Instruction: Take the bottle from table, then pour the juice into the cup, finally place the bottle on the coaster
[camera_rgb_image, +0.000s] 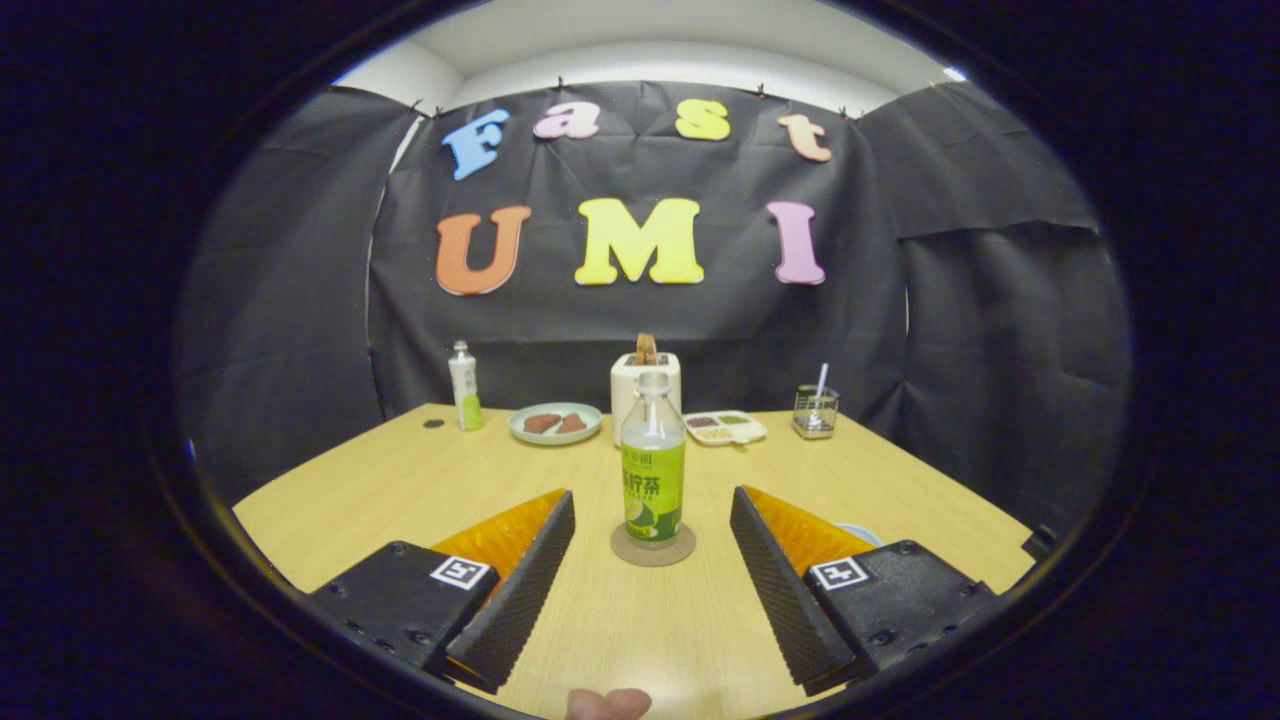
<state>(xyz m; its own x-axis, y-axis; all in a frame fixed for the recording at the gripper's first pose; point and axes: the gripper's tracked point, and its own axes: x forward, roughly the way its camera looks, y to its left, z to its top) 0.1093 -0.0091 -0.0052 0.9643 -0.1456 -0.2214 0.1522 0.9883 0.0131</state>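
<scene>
A clear bottle (653, 460) with a green label and no cap stands upright on a round brown coaster (653, 547) in the middle of the wooden table (400, 480). My gripper (652, 515) is open, its two black ribbed fingers (525, 575) wide apart on either side of the bottle, and neither finger touches it. A pale blue rim, perhaps the cup (860, 533), peeks out behind the right finger, mostly hidden.
Along the far edge stand a small white-and-green bottle (465, 386), a plate with brown food (555, 423), a white toaster (646, 385), a divided snack tray (725, 428) and a glass holder with a straw (815, 410). A fingertip (608, 703) shows below the fingers.
</scene>
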